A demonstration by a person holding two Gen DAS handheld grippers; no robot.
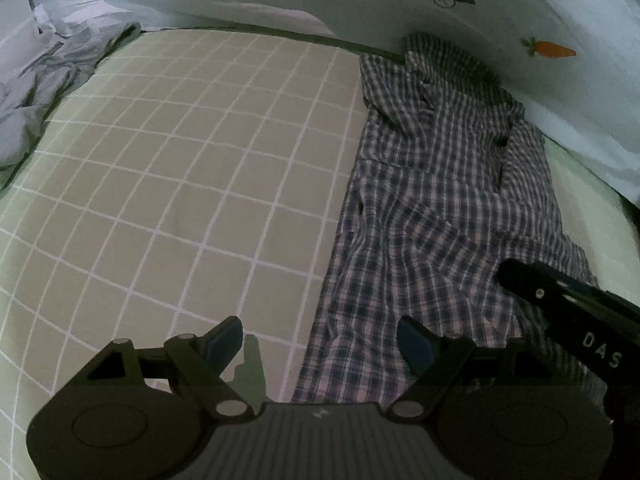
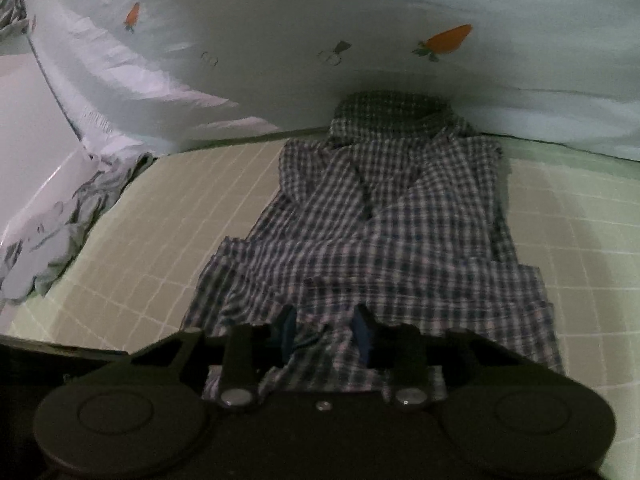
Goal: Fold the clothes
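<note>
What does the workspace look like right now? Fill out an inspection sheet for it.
Surface: green sheet with white grid lines, mostly bare on the left.
Job's things: plaid shirt laid lengthwise, collar at the far end, sides folded inward; hem bunched at the near end.
Clutter: crumpled grey fabric at the far left edge of the sheet.
Grippers: left gripper open, hovering over the shirt's left edge; right gripper with shirt hem fabric gathered between its fingers, jaws partly apart.
Cables: nothing seen.
Surroundings: white bedding printed with carrots piled behind the shirt's collar.
</note>
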